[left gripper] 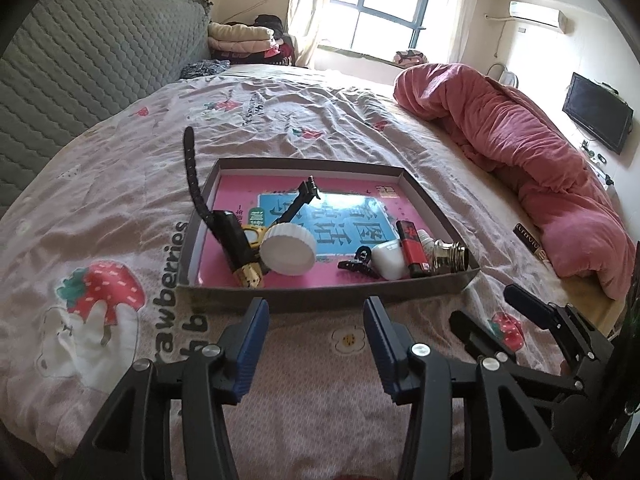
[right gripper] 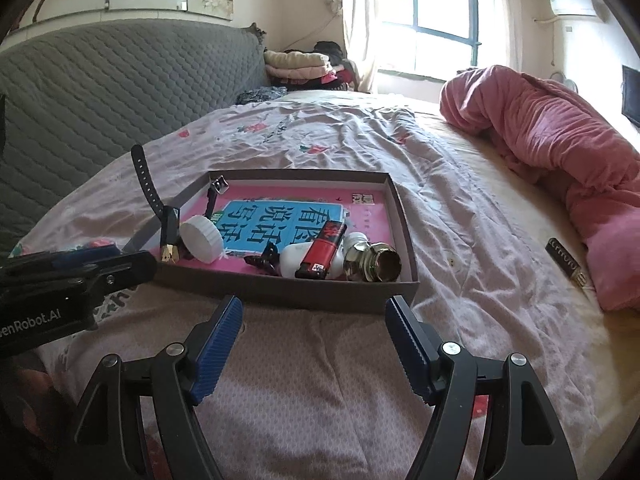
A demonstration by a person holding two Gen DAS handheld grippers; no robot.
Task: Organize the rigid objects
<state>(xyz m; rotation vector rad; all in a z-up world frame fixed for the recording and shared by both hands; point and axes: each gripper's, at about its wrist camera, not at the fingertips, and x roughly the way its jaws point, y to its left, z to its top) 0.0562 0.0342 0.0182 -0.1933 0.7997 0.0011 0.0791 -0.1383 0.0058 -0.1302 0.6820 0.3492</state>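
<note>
On the bed, a shallow grey cardboard box [left gripper: 320, 294] holds a ribbed white plastic lid [left gripper: 289, 251], light, stiff, probably best pinched across its rim, while both grippers, left [left gripper: 316, 346] and right [right gripper: 314, 346], hover nearby, fingers apart and empty.

Left claw [left gripper: 316, 312] gapes empty over the bed [left gripper: 120, 184]; cardboard tray [left gripper: 320, 294] of small objects lies just beyond.

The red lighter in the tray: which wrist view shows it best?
The right wrist view: the red lighter lies nearer the middle, its whole length unobstructed. The left wrist view shows the lighter smaller and foreshortened.
</note>
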